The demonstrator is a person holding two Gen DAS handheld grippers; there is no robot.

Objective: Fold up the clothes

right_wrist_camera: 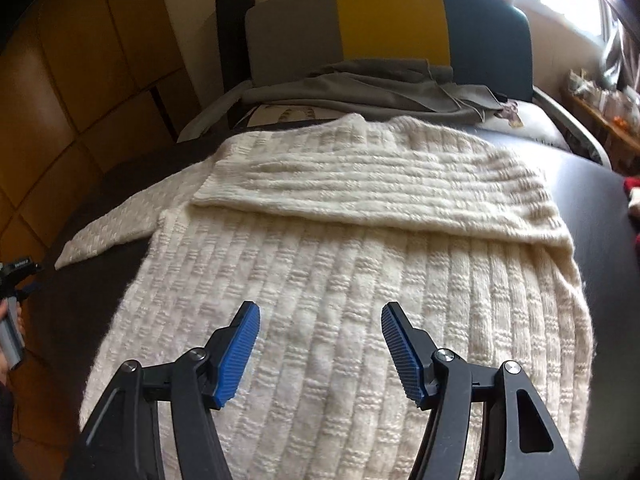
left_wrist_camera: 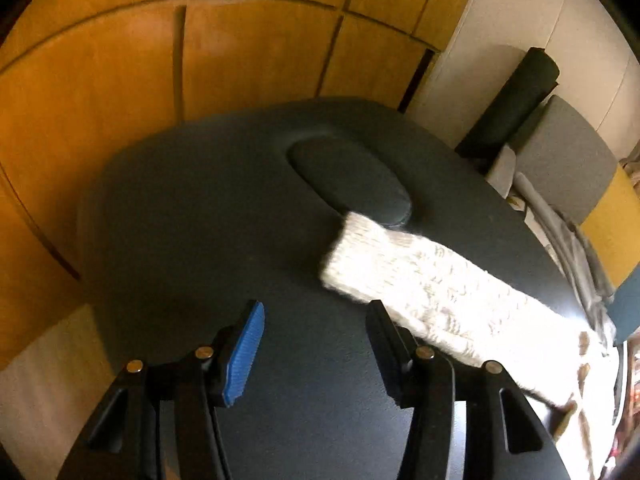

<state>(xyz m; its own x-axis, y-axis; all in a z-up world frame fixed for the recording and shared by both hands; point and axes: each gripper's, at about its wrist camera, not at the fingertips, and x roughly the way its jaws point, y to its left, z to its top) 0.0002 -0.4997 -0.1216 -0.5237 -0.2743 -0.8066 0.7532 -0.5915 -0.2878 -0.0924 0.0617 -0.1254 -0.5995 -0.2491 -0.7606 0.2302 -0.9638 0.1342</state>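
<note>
A cream knitted sweater (right_wrist_camera: 340,280) lies spread on the dark padded table (right_wrist_camera: 600,208). One sleeve is folded across its chest; the other sleeve (right_wrist_camera: 116,224) stretches out to the left. In the left wrist view that outstretched sleeve (left_wrist_camera: 432,284) runs from the right edge toward the table's oval cut-out (left_wrist_camera: 352,180). My left gripper (left_wrist_camera: 316,344) is open over bare table, just left of the sleeve, nothing between its jaws. Above the sweater's lower body, my right gripper (right_wrist_camera: 320,344) is open and empty. The other hand-held gripper (right_wrist_camera: 14,280) shows at the left edge.
Grey clothes (right_wrist_camera: 360,88) lie piled at the table's far end, before a grey, yellow and blue chair back (right_wrist_camera: 390,24). A dark rolled mat (left_wrist_camera: 516,100) leans by the wall. Wooden cupboard doors (left_wrist_camera: 120,100) stand beyond the table. A cluttered shelf (right_wrist_camera: 600,96) sits at the right.
</note>
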